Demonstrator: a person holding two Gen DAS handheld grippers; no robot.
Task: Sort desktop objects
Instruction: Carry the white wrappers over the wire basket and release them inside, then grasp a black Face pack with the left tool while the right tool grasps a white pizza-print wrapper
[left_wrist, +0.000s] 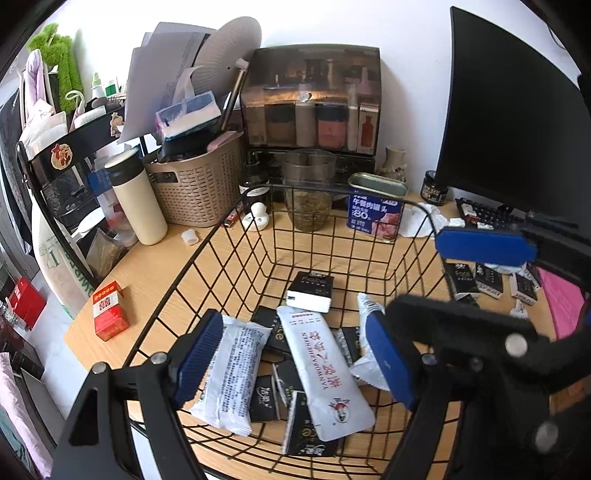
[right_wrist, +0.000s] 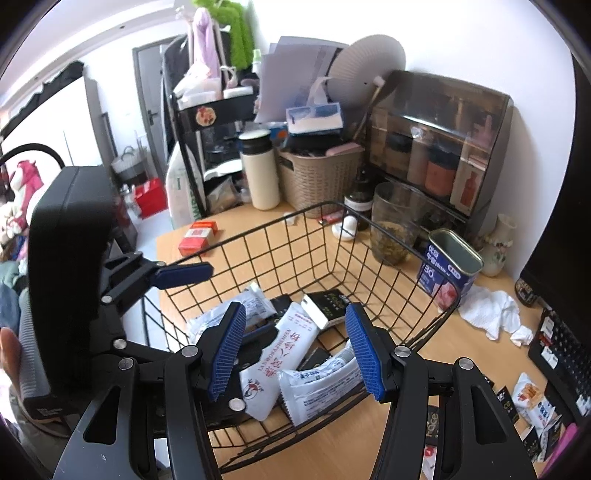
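both hand-held grippers, left (left_wrist: 295, 360) spread wide and right (right_wrist: 295, 354) half open, hang empty over the wire basket (left_wrist: 258, 192); snack packets (left_wrist: 325, 373) lie inside, collected off the surface (left_wrist: 155, 280).

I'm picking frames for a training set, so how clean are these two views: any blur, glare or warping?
Left wrist view: mostly sharp, strong fisheye bend in the wire basket, dark vignette corners, reflections on the tinted organizer. Right wrist view: similar warp, blown-out white wall at top, packets readable.
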